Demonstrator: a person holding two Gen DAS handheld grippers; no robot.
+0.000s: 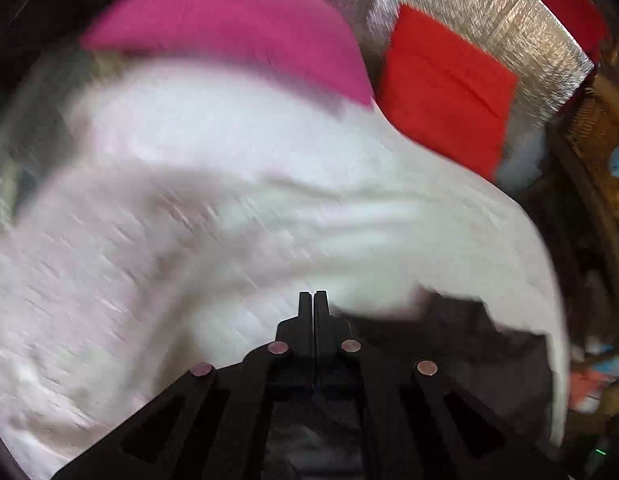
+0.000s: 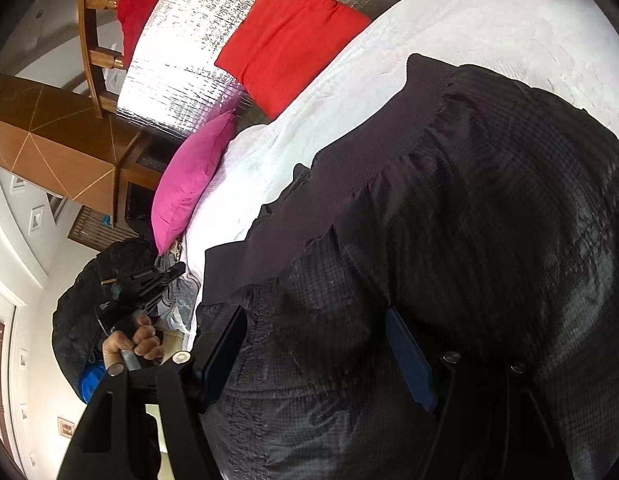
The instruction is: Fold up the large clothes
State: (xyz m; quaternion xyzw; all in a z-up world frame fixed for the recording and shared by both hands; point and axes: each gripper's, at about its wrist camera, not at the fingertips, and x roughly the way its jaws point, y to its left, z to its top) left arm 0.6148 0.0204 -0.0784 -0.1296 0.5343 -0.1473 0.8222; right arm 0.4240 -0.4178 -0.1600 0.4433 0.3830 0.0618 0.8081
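Right wrist view: a large dark jacket (image 2: 449, 240) is spread over a white bedcover (image 2: 489, 28), filling the frame from 12 through 6 o'clock. Its fabric is seen as black to charcoal with a fine grid or quilted texture and a faint sheen where light catches it; a ribbed knit band is noted running diagonally from 1 o'clock toward 9 o'clock, the cloth gathered in small puckers along it. Whether that band is hem or cuff cannot be told. The right gripper (image 2: 313, 356) is held over the jacket with its jaws spread apart, fabric lying between the fingers (image 2: 409, 360); no pinch on the cloth is seen. At 9 o'clock the left gripper (image 2: 165, 276) is seen in a hand (image 2: 137, 340), off the near edge of the bed, with its tips together. A pink pillow (image 2: 193, 180) is noted at 10 o'clock, a red pillow (image 2: 289, 40) at 12, both against a silver quilted headboard (image 2: 177, 60). Left wrist view: heavily blurred. The left gripper (image 1: 314, 300) is shown clenched, tips touching, nothing visibly between them, above the white bedcover (image 1: 189, 200). A dark part of the jacket (image 1: 469, 340) is recorded at 4 o'clock; the pink pillow (image 1: 229, 20) lies at 12, the red pillow (image 1: 445, 92) at 1.
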